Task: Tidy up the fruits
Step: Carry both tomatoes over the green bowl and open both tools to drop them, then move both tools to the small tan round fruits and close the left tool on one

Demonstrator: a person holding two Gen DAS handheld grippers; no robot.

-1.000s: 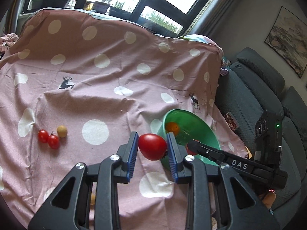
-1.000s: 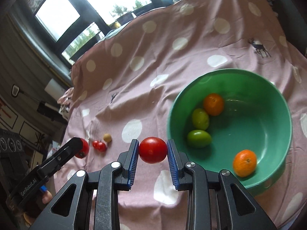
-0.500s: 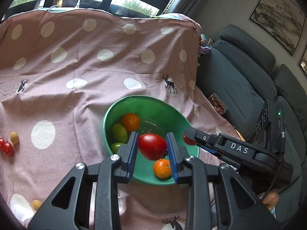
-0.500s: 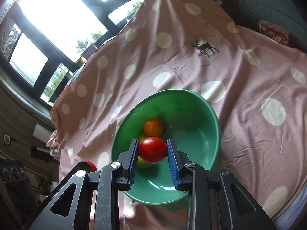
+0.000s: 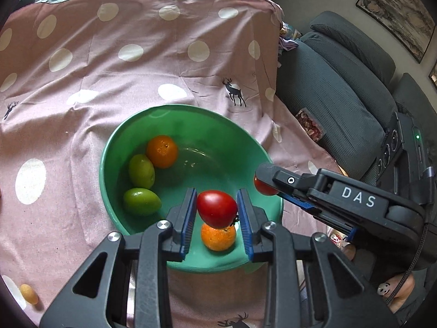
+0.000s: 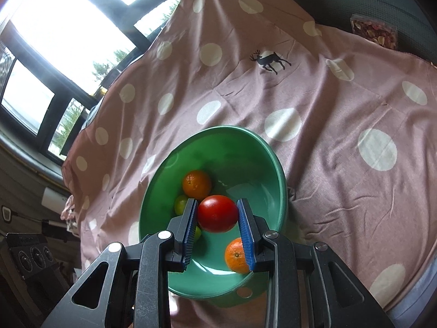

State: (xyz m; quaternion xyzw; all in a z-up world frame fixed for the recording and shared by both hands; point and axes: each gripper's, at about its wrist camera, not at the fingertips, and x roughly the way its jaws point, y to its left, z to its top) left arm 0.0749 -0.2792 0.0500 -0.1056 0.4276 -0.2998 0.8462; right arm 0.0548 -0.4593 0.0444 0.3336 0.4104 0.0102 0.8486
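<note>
Pink polka-dot cloth (image 5: 174,63) covered the table, a round green plastic bowl (image 5: 174,114) on it. Both the left gripper (image 5: 217,213) and right gripper (image 6: 218,214) were clamped on glossy red tomatoes (image 5: 217,209), poised above the bowl, apparently for dropping beside the oranges (image 5: 161,151).

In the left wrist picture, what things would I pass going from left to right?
Small yellow fruit → two green fruits → red tomato in the left gripper → black right gripper → grey sofa.
</note>
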